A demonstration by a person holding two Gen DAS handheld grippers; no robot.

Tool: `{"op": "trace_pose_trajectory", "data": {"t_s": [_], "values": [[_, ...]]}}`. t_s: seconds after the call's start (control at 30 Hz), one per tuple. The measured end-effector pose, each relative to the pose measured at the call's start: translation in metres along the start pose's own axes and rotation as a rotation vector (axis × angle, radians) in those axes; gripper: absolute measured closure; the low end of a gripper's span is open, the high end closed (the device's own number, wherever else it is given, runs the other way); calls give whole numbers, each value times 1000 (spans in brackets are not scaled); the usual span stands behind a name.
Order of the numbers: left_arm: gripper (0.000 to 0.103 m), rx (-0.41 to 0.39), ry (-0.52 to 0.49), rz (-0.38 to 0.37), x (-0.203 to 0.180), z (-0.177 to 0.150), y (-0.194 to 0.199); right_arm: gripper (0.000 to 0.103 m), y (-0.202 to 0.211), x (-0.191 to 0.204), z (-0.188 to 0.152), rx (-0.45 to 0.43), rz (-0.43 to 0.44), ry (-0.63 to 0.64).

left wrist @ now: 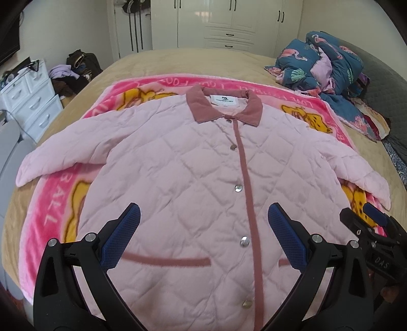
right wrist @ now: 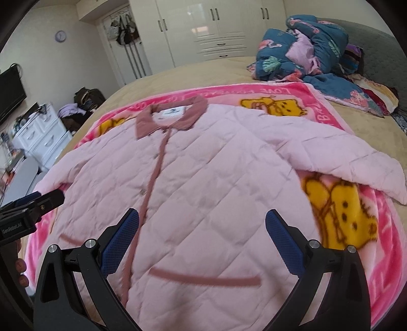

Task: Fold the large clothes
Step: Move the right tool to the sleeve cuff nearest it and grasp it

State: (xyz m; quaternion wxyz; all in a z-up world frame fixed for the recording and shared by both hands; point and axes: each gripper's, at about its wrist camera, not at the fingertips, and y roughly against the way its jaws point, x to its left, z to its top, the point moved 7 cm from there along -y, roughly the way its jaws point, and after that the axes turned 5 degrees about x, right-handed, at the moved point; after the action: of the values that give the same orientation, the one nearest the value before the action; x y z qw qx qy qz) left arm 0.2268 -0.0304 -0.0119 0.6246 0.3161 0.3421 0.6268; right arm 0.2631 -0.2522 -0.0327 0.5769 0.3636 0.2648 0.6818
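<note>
A pale pink quilted jacket (left wrist: 183,173) (right wrist: 216,183) lies flat and buttoned, front up, on a pink cartoon blanket (left wrist: 51,208) (right wrist: 356,242), with both sleeves spread out to the sides. Its dusty-rose collar (left wrist: 223,107) (right wrist: 173,117) points away from me. My left gripper (left wrist: 203,216) hovers open above the lower front, near the button placket (left wrist: 251,216). My right gripper (right wrist: 202,219) is open too, above the right half near the pocket trim (right wrist: 203,277). Each gripper shows at the edge of the other's view: the right gripper (left wrist: 361,219) and the left gripper (right wrist: 48,197).
The blanket lies on a tan bed (left wrist: 178,61). A heap of blue floral bedding (left wrist: 325,66) (right wrist: 305,51) sits at the far right. White drawers (left wrist: 28,101) and a pile of clothes (left wrist: 73,73) stand left of the bed, white wardrobes (left wrist: 216,20) behind.
</note>
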Motion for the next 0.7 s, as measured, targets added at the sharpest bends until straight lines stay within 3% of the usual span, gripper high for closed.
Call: {"op": "trace_pose_trajectory", "data": {"t_s": [0.3, 0.7], "values": [[9, 26, -12, -8, -19, 29, -24, 4, -18, -49, 32, 0, -38, -98], [9, 40, -45, -5, -44, 53, -51, 4, -23, -123, 50, -20, -116, -234]]}}
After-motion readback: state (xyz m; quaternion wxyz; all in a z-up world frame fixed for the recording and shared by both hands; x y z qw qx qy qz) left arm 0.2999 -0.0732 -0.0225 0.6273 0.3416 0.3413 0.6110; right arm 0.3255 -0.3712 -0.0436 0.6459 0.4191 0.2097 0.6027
